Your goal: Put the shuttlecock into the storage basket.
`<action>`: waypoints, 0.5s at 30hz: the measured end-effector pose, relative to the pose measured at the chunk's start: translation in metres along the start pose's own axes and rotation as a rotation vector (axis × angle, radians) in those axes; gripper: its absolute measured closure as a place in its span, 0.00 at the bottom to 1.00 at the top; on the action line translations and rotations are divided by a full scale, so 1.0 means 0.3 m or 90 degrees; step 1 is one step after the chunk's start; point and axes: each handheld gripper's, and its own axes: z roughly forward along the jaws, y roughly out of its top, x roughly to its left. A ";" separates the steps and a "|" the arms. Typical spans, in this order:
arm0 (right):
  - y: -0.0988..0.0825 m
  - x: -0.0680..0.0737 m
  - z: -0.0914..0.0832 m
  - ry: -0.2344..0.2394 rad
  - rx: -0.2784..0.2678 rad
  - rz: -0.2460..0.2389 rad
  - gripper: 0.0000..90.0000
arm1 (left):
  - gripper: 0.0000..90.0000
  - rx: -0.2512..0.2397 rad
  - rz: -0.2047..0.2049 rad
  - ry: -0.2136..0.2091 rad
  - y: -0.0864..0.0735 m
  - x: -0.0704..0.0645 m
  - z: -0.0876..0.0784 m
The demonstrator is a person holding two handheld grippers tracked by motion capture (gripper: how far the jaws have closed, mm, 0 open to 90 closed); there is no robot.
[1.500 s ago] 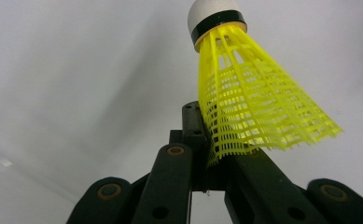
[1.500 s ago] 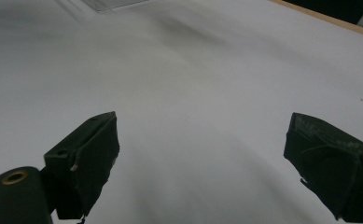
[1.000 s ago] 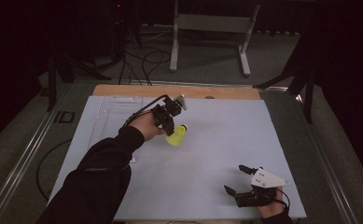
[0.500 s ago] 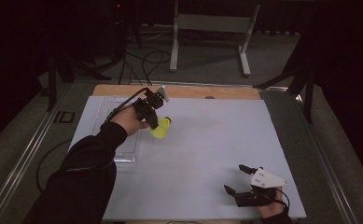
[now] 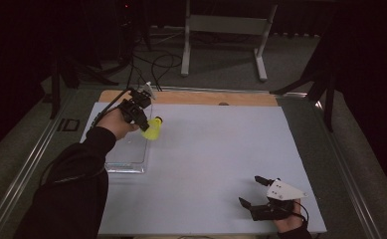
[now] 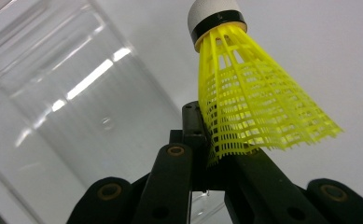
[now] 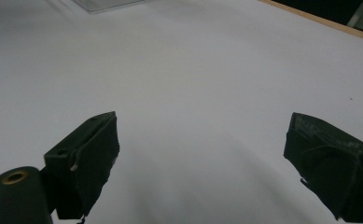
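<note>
A yellow plastic shuttlecock (image 5: pixel 153 129) with a white cork tip and black band hangs at the left of the table, and my left gripper (image 5: pixel 144 123) is shut on its skirt. In the left gripper view the shuttlecock (image 6: pixel 249 102) points cork-up between the closed jaws, my left gripper (image 6: pixel 214 158) pinching its lower rim. Just to its left lies a clear plastic tray (image 5: pixel 127 149), seen close in the left gripper view (image 6: pixel 62 107). My right gripper (image 5: pixel 254 191) rests open near the table's front right; the right gripper view shows this right gripper (image 7: pixel 202 158) wide apart, holding nothing.
The white table sheet (image 5: pixel 216 149) has a wooden strip (image 5: pixel 206 98) along its far edge. Cables and a metal stand (image 5: pixel 223 30) sit on the floor beyond the table. A corner of the clear tray (image 7: pixel 102 3) appears at the top of the right gripper view.
My left gripper has carried the shuttlecock leftward and toward the far side, from mid-table to the clear tray's right edge. The right gripper has stayed put.
</note>
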 end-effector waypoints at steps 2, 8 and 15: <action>0.000 -0.001 0.000 0.000 0.001 -0.001 0.11 | 1.00 -0.003 -0.012 0.003 -0.012 0.020 -0.005; 0.000 0.001 0.003 0.002 0.004 0.000 0.11 | 1.00 -0.010 -0.040 0.016 -0.047 0.065 -0.023; 0.000 0.001 0.002 0.002 0.005 -0.001 0.11 | 1.00 -0.012 -0.065 0.023 -0.080 0.103 -0.017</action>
